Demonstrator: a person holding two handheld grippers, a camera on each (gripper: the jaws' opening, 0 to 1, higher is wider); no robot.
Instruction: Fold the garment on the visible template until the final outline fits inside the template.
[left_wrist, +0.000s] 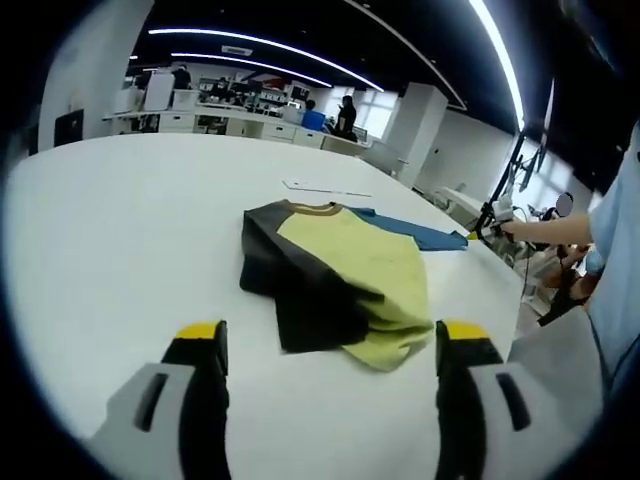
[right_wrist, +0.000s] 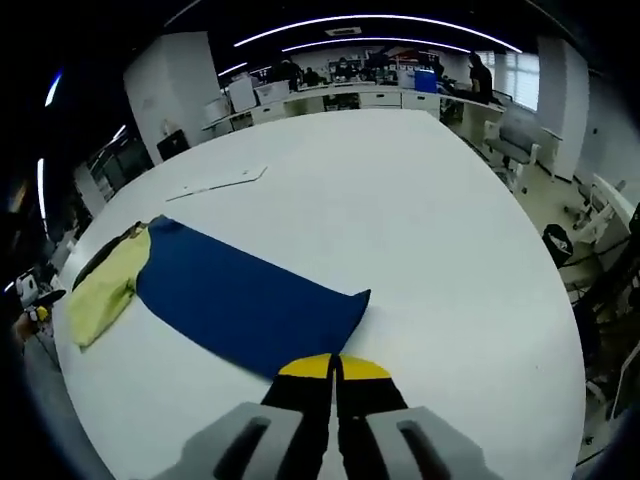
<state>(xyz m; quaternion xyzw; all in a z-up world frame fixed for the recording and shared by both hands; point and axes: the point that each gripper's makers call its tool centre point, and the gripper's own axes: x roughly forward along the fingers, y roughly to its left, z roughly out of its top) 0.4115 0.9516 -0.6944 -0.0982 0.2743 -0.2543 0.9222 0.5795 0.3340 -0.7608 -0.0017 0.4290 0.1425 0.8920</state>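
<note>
On the white table (left_wrist: 120, 240) lies a garment (left_wrist: 350, 265) with a yellow-green body, black sleeves and a brown collar, loosely folded. From it a blue part (left_wrist: 420, 232) stretches off to the right. My left gripper (left_wrist: 332, 335) is open, short of the garment's near edge, with nothing between its yellow-tipped jaws. In the right gripper view the blue part (right_wrist: 240, 295) spreads wide across the table, and my right gripper (right_wrist: 335, 368) is shut on its near edge. The yellow-green body (right_wrist: 105, 290) lies at the far left. A thin flat white sheet (right_wrist: 215, 182) lies beyond the garment.
The person's hand (left_wrist: 535, 232) and light blue sleeve (left_wrist: 615, 270) show at the right of the left gripper view. Desks with several people (left_wrist: 345, 115) stand far behind the table. Chairs (right_wrist: 600, 215) stand past the table's right edge.
</note>
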